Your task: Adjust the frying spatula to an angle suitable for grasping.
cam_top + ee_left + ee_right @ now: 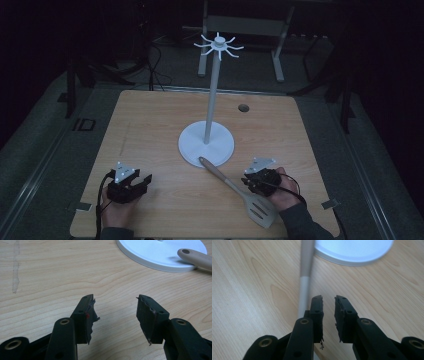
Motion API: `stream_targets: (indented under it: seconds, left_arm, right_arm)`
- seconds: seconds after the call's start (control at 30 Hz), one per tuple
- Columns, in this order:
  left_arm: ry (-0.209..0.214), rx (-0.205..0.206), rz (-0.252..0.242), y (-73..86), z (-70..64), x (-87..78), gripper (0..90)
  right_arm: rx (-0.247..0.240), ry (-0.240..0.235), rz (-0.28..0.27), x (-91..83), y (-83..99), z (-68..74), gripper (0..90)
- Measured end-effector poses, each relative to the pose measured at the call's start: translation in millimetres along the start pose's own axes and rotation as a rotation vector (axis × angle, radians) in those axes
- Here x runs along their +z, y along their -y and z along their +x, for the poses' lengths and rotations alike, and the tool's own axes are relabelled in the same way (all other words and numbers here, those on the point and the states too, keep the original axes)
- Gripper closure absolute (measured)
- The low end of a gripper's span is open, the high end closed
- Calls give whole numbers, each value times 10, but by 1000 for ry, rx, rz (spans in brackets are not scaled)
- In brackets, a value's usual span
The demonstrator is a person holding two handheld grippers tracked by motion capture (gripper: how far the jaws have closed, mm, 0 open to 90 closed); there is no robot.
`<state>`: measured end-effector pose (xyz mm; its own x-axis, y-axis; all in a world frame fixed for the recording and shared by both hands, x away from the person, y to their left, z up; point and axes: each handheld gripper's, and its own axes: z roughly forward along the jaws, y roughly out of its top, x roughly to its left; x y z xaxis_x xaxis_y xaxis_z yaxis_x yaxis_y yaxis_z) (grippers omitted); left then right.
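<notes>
spatula (pixel 240 190) beside right gripper (pixel 254 183) | left gripper (pixel 141 183) over bare table (pixel 150 130)

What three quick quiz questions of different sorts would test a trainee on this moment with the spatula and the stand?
1. True or false: the spatula hangs from a hook at the top of the white stand.
2. Which gripper is beside the spatula? A) left gripper B) right gripper
3. Fill in: the tip of the spatula's handle rests on the stand's round ____.

Key
1. False: it lies on the table, slotted end towards the person.
2. B: the handle runs just outside its narrowly parted jaws, not between them; the left gripper is wide open over bare wood.
3. Base.
</notes>
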<state>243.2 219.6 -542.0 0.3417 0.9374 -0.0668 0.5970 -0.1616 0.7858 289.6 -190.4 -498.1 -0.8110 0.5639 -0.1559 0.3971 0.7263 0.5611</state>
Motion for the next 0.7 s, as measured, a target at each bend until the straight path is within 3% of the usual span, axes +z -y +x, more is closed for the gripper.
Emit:
stream_targets:
  seconds: [0.23,0.5,0.7]
  left_arm:
    - [-3,5,5,-2,-7,7,486]
    - [-7,5,7,-1,-8,13,482]
    - [-7,4,6,-1,-8,16,480]
  right_arm:
    - [-34,-51,44,206,-176,76,690]
    - [-23,-88,109,472,-294,91,659]
    - [-31,-102,172,655,-372,115,709]
